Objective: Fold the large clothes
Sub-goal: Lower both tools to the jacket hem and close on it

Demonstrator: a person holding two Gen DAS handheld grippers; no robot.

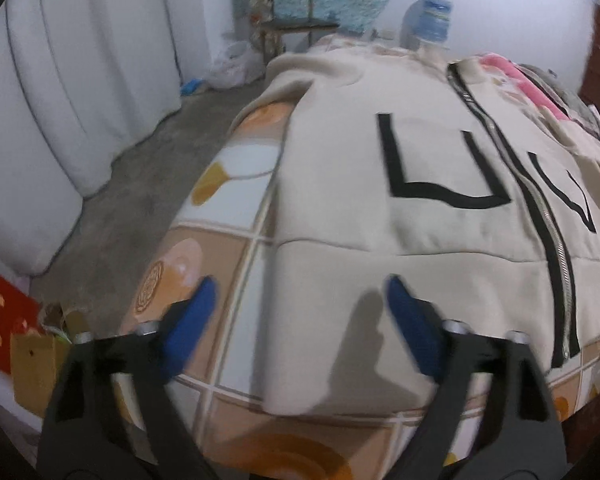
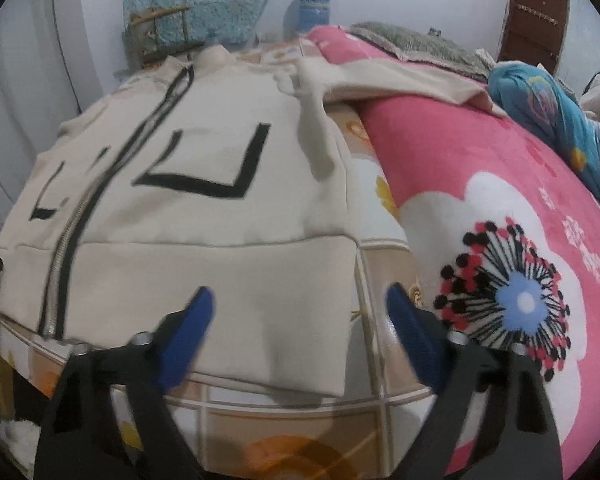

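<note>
A cream zip-up jacket [image 1: 380, 168] with black stripe marks and a black-edged zipper [image 1: 556, 256] lies flat, front up, on a bed. In the right wrist view the same jacket [image 2: 188, 224] fills the left half, one sleeve [image 2: 400, 76] stretched out to the right over a pink blanket. My left gripper [image 1: 298, 284] hovers over the jacket's lower left corner, its blue fingers [image 1: 196, 320] wide apart with nothing pinched. My right gripper [image 2: 300, 294] hovers over the lower right hem corner, open, with the cloth's edge below the gap.
The bed sheet [image 1: 220, 264] has tan and orange squares. A pink flowered blanket [image 2: 500, 208] covers the bed's right side, with a blue bundle [image 2: 548, 108] beyond. Grey floor [image 1: 132, 184], white curtain [image 1: 80, 60], a water jug [image 1: 428, 20] and a small shelf [image 1: 288, 20] lie past the bed.
</note>
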